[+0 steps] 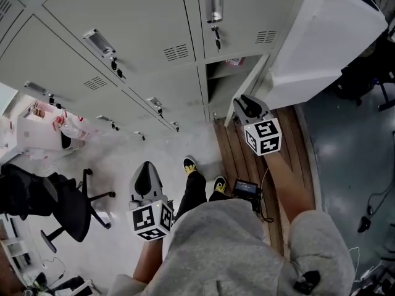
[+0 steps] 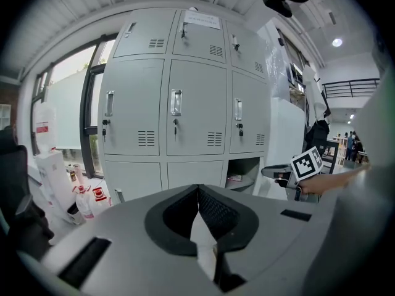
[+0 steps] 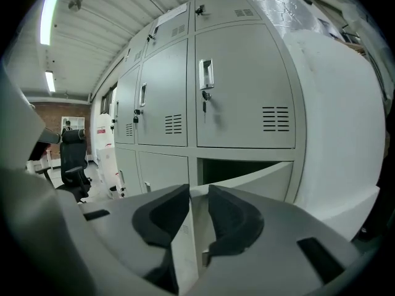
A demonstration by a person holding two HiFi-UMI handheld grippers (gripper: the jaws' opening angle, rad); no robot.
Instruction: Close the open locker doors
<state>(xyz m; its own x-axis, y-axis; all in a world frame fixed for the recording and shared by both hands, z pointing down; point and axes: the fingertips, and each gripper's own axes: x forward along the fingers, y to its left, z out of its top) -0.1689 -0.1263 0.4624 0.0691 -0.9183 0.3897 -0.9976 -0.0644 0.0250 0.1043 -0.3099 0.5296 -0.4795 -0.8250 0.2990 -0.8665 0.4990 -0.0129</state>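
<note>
Black fingers of the right gripper stand a little apart. The edge of the open door shows in the gap between them. I cannot tell if they press on it. This door belongs to the bottom right locker and sticks out toward the person. Inside that locker is 1 shelf with a small pink thing on it, too small to tell what it is.

The left gripper has its fingers shut together with nothing in them. It is held low over the floor, well apart from the lockers. The other grey doors in view are shut, and keys hang from some locks. A sheet of paper is stuck on a top door, but its writing is too small to read. Beside the lockers stand some bottles with red on them. A black chair is near them.
</note>
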